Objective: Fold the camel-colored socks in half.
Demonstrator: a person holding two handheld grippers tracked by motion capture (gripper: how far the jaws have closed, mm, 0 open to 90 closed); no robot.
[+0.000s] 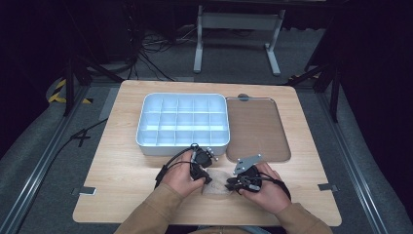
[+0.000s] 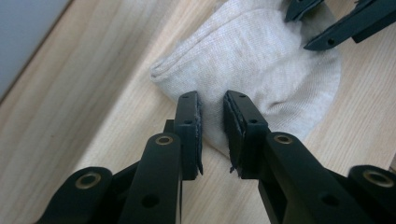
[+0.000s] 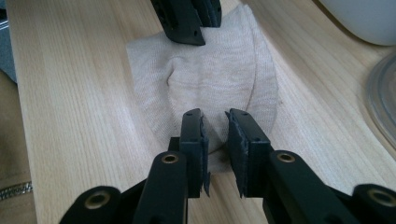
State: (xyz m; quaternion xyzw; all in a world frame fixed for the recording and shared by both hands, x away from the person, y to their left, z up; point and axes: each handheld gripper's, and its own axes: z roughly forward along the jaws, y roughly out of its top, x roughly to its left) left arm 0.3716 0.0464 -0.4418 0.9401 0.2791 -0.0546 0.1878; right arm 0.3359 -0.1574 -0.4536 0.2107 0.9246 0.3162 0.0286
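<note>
A folded beige sock lies flat on the wooden table near its front edge, between my two hands. My left gripper stands over the sock's near edge, jaws a narrow gap apart, cloth showing between them. From the opposite side my right gripper hovers over the sock's other edge, jaws likewise slightly apart. Each gripper's tips show at the top of the other's view: the right gripper and the left gripper. In the high view the left gripper and right gripper flank the sock.
A white organiser box with several compartments stands just behind the hands. Its clear lid lies flat to the right of it. The table's front edge runs close under the forearms.
</note>
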